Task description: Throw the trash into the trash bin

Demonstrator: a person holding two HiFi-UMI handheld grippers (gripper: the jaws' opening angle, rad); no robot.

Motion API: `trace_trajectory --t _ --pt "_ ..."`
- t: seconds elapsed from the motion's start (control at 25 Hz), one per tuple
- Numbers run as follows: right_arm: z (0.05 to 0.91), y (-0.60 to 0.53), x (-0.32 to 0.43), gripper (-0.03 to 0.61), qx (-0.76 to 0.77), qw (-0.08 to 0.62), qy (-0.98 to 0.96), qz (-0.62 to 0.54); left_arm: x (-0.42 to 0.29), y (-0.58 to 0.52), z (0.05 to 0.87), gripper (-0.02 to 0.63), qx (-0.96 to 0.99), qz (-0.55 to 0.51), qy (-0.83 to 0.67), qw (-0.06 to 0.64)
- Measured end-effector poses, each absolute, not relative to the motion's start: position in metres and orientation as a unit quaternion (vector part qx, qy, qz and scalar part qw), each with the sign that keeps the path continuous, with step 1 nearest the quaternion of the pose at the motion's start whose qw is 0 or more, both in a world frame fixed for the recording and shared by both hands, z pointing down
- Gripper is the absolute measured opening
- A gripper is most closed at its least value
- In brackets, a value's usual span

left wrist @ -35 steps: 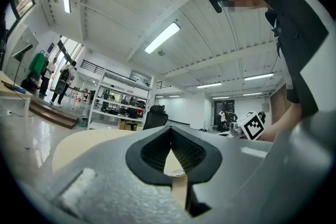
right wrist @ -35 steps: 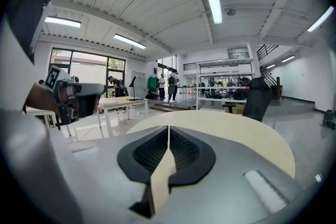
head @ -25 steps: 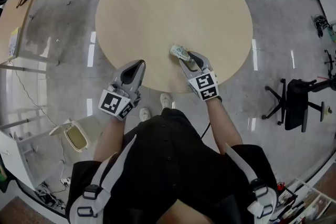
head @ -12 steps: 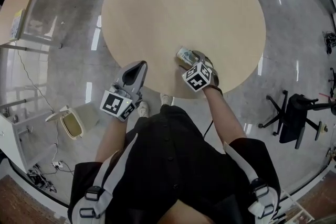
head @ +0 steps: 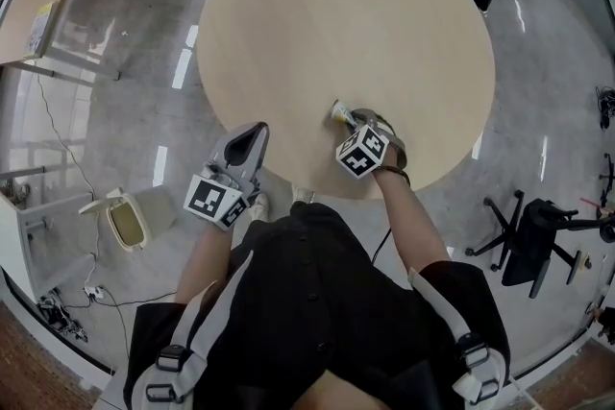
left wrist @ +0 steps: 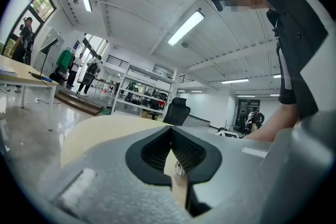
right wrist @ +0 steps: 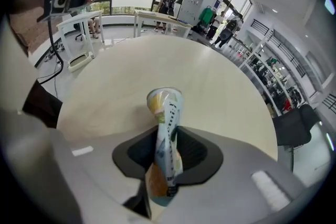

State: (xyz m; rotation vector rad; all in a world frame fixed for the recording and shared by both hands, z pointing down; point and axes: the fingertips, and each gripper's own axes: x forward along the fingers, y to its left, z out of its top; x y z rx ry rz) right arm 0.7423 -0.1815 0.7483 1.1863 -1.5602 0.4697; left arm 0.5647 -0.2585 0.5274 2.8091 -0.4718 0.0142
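Right gripper (head: 353, 117) points steeply down over the near part of the round table (head: 336, 5). Its jaws have just been closing, and now their pads press on a crushed packet (right wrist: 165, 113), white with yellow and green print, which sticks out past the tips. Left gripper (head: 258, 130) is beside the table edge with its jaws together and nothing between them. On the floor at the person's left is the trash bin (head: 125, 224) with its lid up, well apart from the packet.
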Motion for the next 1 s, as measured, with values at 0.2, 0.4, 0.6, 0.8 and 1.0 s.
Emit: trace_trajectory --t 0.2,0.4,0.6,0.8,1.0 --pt "0.716 -0.191 0.746 0.077 0.544 0.476 -0.664 0.190 0.564 -0.264 0.521 0.002 0.977 0.000 -0.165 0.136" --pt "0.672 -0.203 0.741 0.075 0.590 0.378 -0.689 0.183 0.557 -0.268 0.512 0.002 0.975 -0.011 -0.181 0.125" --pt "0.616 -0.232 0.717 0.075 0.624 0.260 -0.722 0.146 0.524 -0.278 0.502 0.000 0.970 -0.031 -0.214 0.112" --pt "0.563 -0.264 0.685 0.075 0.620 0.166 -0.759 0.104 0.473 -0.291 0.482 0.002 0.952 -0.047 -0.285 0.099" --pt "0.535 -0.289 0.644 0.075 0.583 0.121 -0.799 0.082 0.412 -0.294 0.473 0.000 0.922 -0.051 -0.371 0.097"
